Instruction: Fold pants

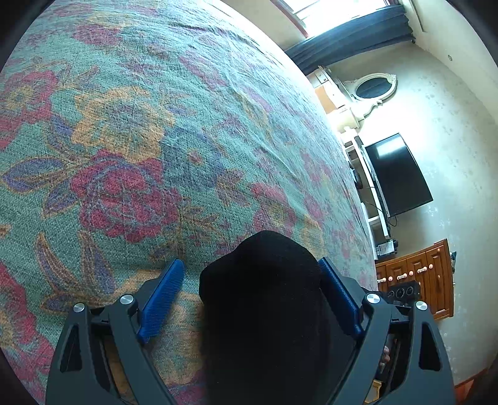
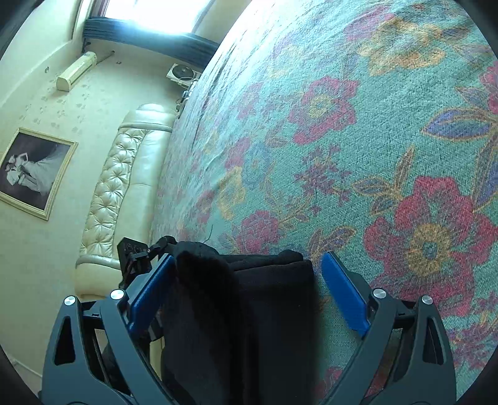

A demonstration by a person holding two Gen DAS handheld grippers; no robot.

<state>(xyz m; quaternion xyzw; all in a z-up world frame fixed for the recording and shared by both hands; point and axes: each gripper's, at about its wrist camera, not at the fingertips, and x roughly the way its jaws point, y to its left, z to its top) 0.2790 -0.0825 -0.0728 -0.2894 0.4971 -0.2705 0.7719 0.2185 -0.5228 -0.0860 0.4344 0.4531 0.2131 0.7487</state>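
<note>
black pants [image 2: 249, 311] bunched between wide-apart jaws of right gripper [image 2: 246, 274] and left gripper [image 1: 249, 280], unclamped, lengthwise toward each camera, on floral bedspread [image 1: 140, 140].

Daylight pours in from a window [image 1: 336, 9] at the far end of the room, blown out to pure white in both views. Glare also washes over the wall beside the television [image 1: 398, 174]. The black pants [image 2: 249, 311] show no detail in shadow. Strong fisheye curvature bends the floral bedspread [image 1: 140, 140], with dark vignetting in the corners.
</note>
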